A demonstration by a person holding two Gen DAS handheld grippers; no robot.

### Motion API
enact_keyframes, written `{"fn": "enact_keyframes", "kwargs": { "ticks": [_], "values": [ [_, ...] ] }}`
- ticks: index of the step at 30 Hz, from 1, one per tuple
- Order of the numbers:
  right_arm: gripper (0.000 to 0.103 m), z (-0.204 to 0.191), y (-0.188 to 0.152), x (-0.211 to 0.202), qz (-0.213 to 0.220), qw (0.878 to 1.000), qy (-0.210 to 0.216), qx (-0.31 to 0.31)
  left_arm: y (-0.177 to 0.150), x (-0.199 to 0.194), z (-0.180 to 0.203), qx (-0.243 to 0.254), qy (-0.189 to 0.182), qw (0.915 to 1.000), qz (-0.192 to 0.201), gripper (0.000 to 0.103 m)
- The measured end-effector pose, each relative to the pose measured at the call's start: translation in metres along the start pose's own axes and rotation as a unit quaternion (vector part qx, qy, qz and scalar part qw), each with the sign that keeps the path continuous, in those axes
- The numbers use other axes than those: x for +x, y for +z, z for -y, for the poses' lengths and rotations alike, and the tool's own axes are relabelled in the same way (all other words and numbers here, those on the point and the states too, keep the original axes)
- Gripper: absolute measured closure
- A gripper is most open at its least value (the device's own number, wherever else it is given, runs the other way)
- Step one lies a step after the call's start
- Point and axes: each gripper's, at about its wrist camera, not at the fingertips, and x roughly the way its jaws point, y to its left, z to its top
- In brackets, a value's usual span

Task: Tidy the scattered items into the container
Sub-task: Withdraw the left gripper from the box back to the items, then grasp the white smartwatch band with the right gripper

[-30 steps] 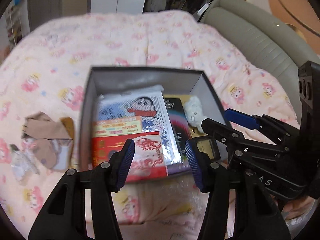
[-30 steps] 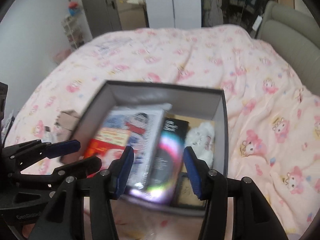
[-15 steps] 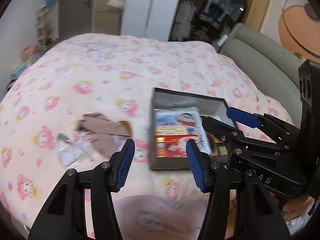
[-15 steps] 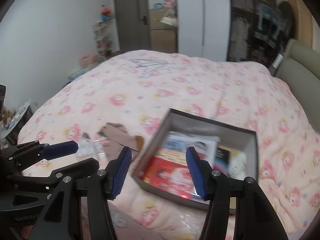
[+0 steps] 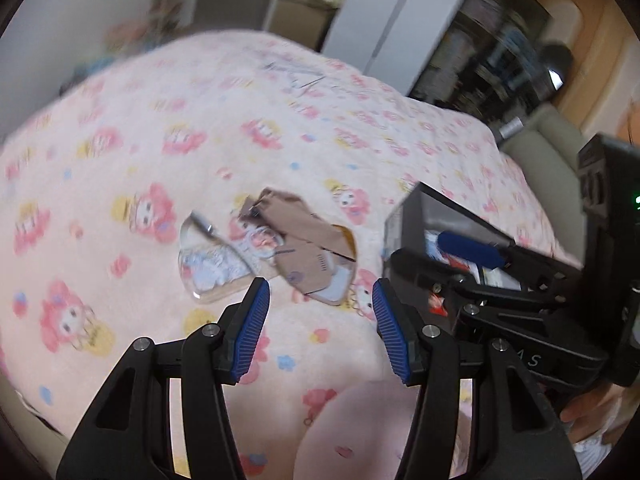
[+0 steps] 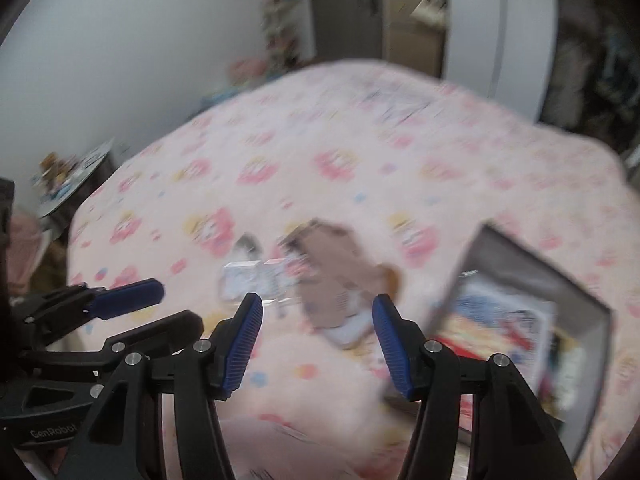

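1. The left gripper hangs over the bed with its blue pads apart and nothing between them; it grasps nothing.
2. The right gripper has just been opening its jaws, and only bedding and blurred clutter show in the gap, so it too is released.
3. In the left wrist view the right gripper reaches in from the right edge, in front of the box; a hand shows below it at the frame edge.
4. Just beyond the left gripper's pads lie the scattered items: a clear plastic packet with a cartoon print, and touching it on the right a brown paper piece over a small card.
5. They rest on the pink cartoon-print blanket.
6. The grey box sits to the right of the items, near but apart from them, already holding a red-and-white booklet and other flat things, too blurred to name.
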Motion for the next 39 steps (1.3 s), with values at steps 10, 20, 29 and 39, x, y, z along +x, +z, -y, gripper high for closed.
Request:
{"fn": "enact_keyframes", "kwargs": {
  "ticks": [10,20,29,39],
  "values": [
    [0.048,-0.010,0.013,0.134,-0.148,0.987,0.053,-0.040,-0.003,0.092,-0.094,-0.134,0.026,0.9891,-0.054,0.051],
    [0.057,-0.032,0.018,0.213,-0.222,0.967,0.075,-0.097,0.006,0.131,-0.129,-0.203,-0.003,0.9776,-0.056,0.057],
    [0.100,-0.036,0.017,0.216,-0.214,0.964,0.102,-0.116,0.034,0.183,-0.127,-0.239,-0.083,0.9639,-0.081,0.069],
    [0.101,-0.003,0.005,0.127,-0.138,0.980,0.132,-0.060,0.034,0.127,-0.059,-0.148,-0.106,0.9808,-0.069,0.097]
  ]
}}
